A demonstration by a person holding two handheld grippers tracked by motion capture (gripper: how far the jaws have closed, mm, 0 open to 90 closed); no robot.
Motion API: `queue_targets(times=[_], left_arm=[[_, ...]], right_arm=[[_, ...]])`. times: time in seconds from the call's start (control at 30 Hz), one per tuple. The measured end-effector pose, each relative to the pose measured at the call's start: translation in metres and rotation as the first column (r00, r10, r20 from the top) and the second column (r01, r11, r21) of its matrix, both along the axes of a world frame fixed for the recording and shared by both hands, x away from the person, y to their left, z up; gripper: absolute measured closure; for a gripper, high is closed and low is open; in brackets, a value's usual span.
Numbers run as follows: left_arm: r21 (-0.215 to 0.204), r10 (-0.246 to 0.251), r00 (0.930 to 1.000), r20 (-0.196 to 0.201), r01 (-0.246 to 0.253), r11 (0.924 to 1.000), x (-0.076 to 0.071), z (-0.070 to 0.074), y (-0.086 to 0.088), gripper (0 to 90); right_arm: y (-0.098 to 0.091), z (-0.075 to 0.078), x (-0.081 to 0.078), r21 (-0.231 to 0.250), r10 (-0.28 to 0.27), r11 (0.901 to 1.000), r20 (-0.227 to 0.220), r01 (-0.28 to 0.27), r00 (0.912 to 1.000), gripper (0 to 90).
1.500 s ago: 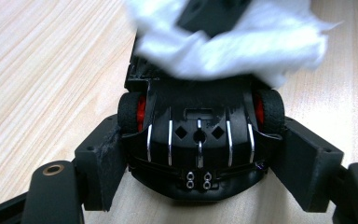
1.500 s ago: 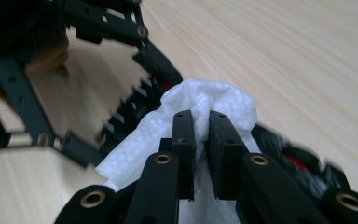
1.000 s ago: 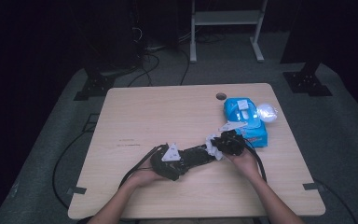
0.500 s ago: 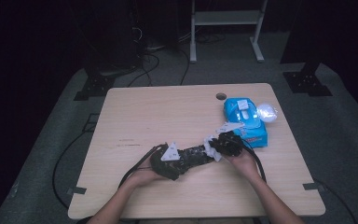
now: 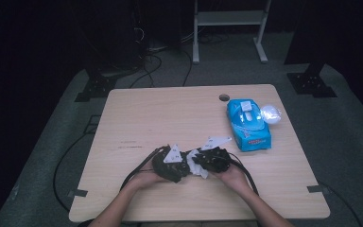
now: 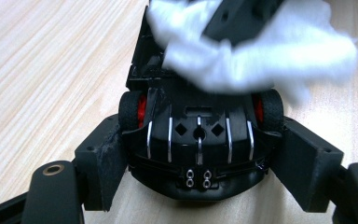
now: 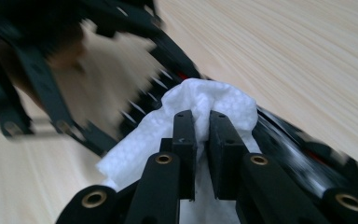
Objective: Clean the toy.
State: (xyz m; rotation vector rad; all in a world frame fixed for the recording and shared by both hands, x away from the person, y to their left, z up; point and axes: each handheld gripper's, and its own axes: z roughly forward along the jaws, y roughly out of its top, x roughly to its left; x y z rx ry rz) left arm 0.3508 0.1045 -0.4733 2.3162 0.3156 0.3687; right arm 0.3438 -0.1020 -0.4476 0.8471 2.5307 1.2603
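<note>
Near the front edge of a wooden table, a person steadies a black toy car with the left gripper, whose jaws stand partly closed and clamp the car's sides just behind its red-hubbed wheels. The right gripper has its jaws nearly shut on a crumpled white wipe and presses it onto the car's body. The step in hand appears to be wiping the toy clean; the next move likely calls for dragging the wipe along the body while the left grip holds firm, so the car does not slide. In the high view the car lies roughly across the table between the two hands, its long axis running from left gripper to right; which end is the nose cannot be told for certain. A blue pack of wipes lies well apart at the far right.
</note>
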Motion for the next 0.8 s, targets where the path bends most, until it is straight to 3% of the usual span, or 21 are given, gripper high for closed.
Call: queue_targets(times=[0.07, 0.13, 0.23, 0.33, 0.47, 0.63, 0.8], left_arm=[[0.001, 0.001, 1.0, 0.007, -0.001, 1.0, -0.001, 0.0, 0.0, 24.2], [0.003, 0.001, 1.0, 0.002, -0.001, 1.0, 0.0, 0.0, 0.002, 24.2], [-0.001, -0.004, 0.9999, 0.01, 0.004, 1.0, -0.001, 0.002, 0.002, 24.2], [0.0, 0.001, 1.0, 0.004, -0.001, 1.0, 0.0, 0.001, 0.002, 24.2], [-0.005, -0.002, 1.0, 0.007, 0.002, 1.0, 0.0, 0.001, 0.003, 24.3], [-0.001, -0.003, 1.0, -0.001, 0.003, 1.0, 0.0, 0.001, 0.003, 24.2], [-0.01, 0.004, 0.9999, -0.009, -0.005, 0.9999, 0.0, 0.0, 0.002, 24.2]], right_arm=[[0.011, -0.001, 0.003, 0.054, 0.041, 0.9978, -0.036, -0.039, 0.9985, 81.3], [0.019, 0.0, 0.006, 0.033, 0.051, 0.9982, -0.01, -0.05, 0.9987, 81.2], [0.016, 0.003, 0.016, 0.023, -0.002, 0.9997, 0.009, 0.001, 1.0, 81.2], [0.006, 0.003, 0.03, -0.039, -0.072, 0.9965, 0.048, 0.074, 0.9962, 81.0], [-0.023, 0.0, 0.046, -0.047, -0.158, 0.9861, 0.024, 0.159, 0.9871, 81.1], [-0.053, -0.003, 0.042, -0.08, -0.202, 0.9758, 0.021, 0.203, 0.9791, 81.1], [-0.059, -0.004, 0.025, -0.084, -0.17, 0.9816, 0.023, 0.172, 0.9851, 81.2]])
